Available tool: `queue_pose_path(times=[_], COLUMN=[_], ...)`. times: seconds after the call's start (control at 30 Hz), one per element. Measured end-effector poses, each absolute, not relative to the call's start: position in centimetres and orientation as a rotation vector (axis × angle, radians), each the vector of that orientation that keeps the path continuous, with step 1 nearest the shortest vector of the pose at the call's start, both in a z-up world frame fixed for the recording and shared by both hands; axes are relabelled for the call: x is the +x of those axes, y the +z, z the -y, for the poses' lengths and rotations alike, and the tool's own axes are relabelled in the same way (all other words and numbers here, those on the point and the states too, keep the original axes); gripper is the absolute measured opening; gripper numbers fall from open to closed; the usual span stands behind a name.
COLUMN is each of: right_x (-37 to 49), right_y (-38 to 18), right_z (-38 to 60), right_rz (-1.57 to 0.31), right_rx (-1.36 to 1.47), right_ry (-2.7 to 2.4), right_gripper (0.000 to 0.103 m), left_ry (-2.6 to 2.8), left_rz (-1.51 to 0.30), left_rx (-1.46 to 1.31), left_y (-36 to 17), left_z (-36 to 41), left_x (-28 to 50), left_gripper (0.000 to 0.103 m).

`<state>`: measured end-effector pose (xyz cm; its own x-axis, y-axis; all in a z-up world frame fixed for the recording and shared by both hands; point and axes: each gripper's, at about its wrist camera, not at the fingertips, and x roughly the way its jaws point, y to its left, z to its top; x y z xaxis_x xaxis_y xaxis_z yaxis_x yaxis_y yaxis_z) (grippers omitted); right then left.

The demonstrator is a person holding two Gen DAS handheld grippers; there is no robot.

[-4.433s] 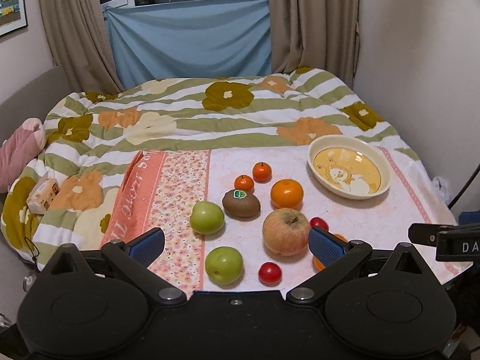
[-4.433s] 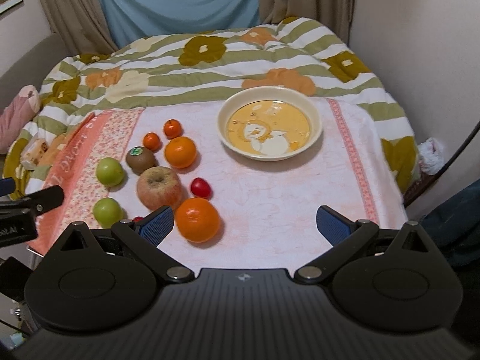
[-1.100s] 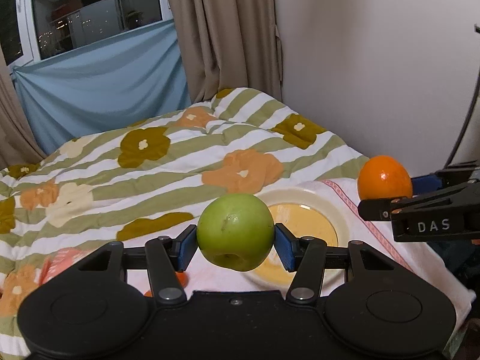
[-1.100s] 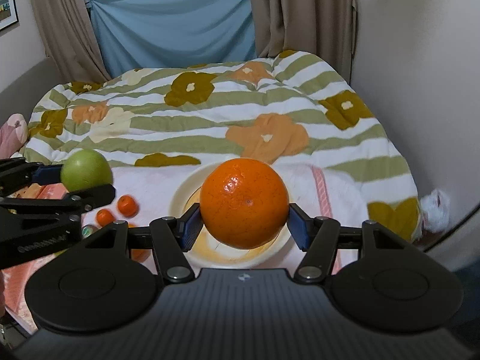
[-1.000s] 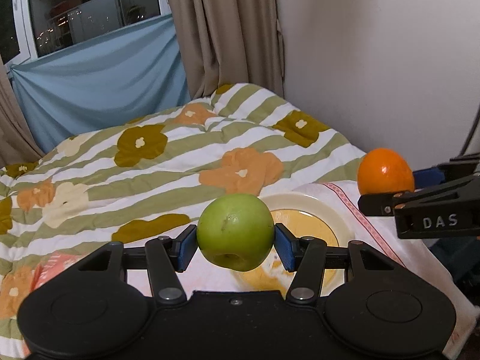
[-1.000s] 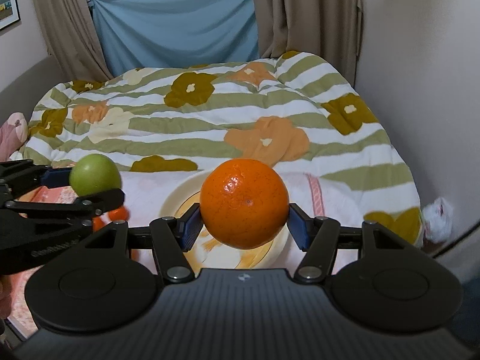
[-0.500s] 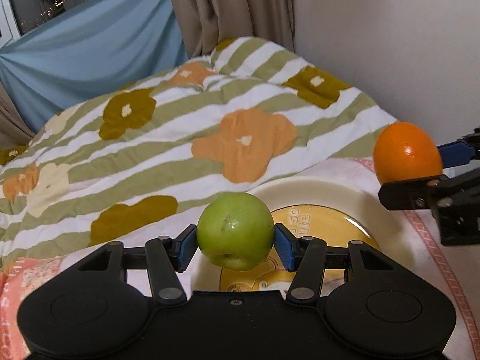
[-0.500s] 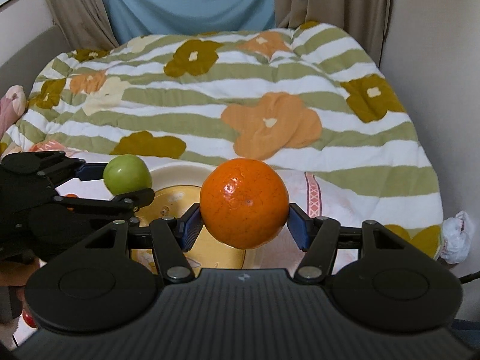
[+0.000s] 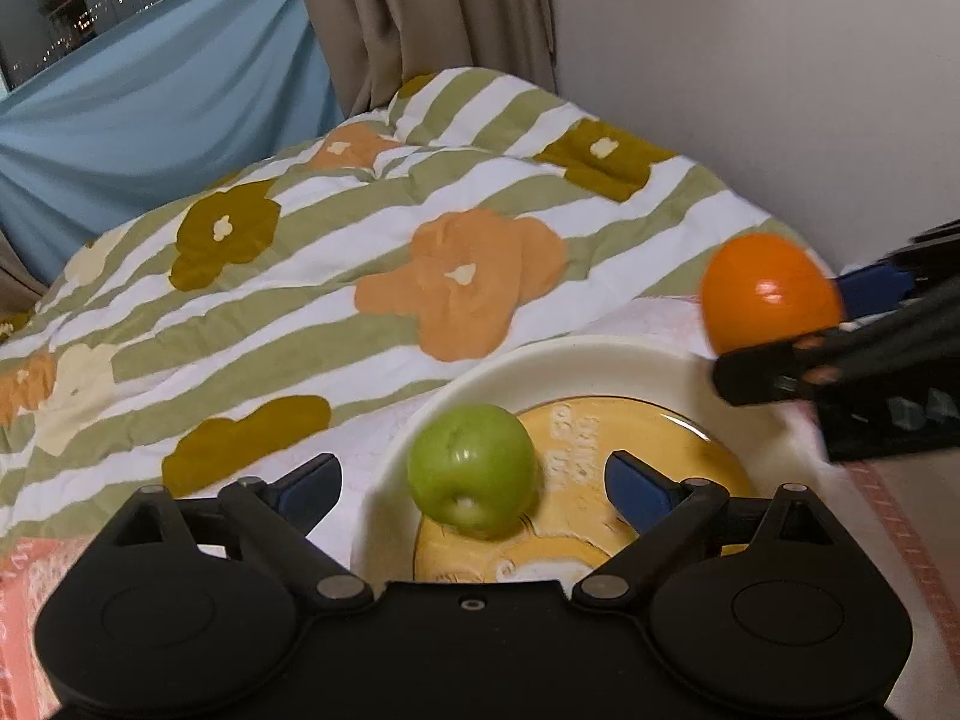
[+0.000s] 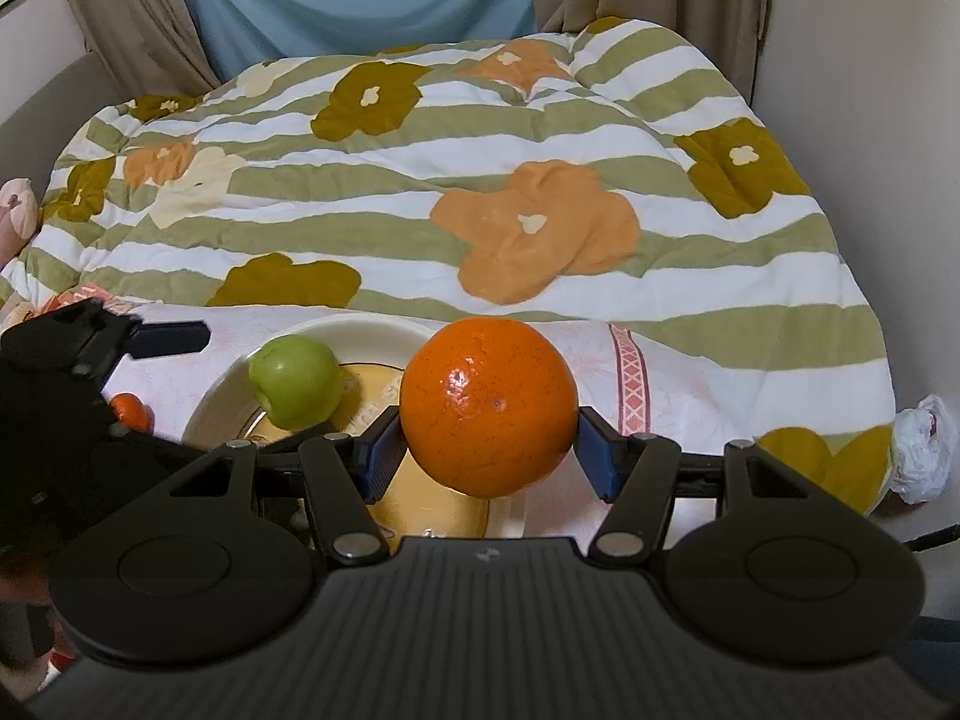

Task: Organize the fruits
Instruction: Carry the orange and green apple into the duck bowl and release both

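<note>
Already the green apple [image 9: 471,474] is released into the bowl [image 9: 606,360] by the left tongs [image 9: 474,489], just spread; the orange [image 10: 487,405] is pinched by the right tongs [image 10: 487,459], other fruit unsorted.

Left tool [image 9: 473,485] just opened; green apple [image 9: 471,473] sits in bowl [image 9: 600,360].

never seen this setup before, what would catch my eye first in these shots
The big orange clamped between the right gripper's blue pads fills the middle of the right wrist view, held over the near right edge of the bowl. Next is the green apple inside the cream bowl, between the left gripper's jaws, which have just been opening and no longer touch it. Behind both spreads a green-striped flowered quilt.
</note>
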<state>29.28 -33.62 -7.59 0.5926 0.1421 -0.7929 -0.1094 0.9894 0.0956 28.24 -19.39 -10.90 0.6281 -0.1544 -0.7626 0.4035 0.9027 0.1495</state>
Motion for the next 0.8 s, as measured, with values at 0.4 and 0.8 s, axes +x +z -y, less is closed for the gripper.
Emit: queue_pose_path(times=[0.4,0.8], right_x=[29.6,32.4], right_y=[-8.3,-12.2], right_z=[30.5,28.5], right_rz=[-0.908,-0.948], right_rx=[-0.117,-0.198], right_ry=[0.312,0.378], right_gripper=[0.076,0.077], left_ry=[-0.257,-0.178], left_rz=[-0.858,-0.885], left_rx=[0.250,0.221], left_y=[-9.0,-9.7], left_z=[17.4,15.9], left_x=[24.6,23.5], left_gripper=[0.097,0.097])
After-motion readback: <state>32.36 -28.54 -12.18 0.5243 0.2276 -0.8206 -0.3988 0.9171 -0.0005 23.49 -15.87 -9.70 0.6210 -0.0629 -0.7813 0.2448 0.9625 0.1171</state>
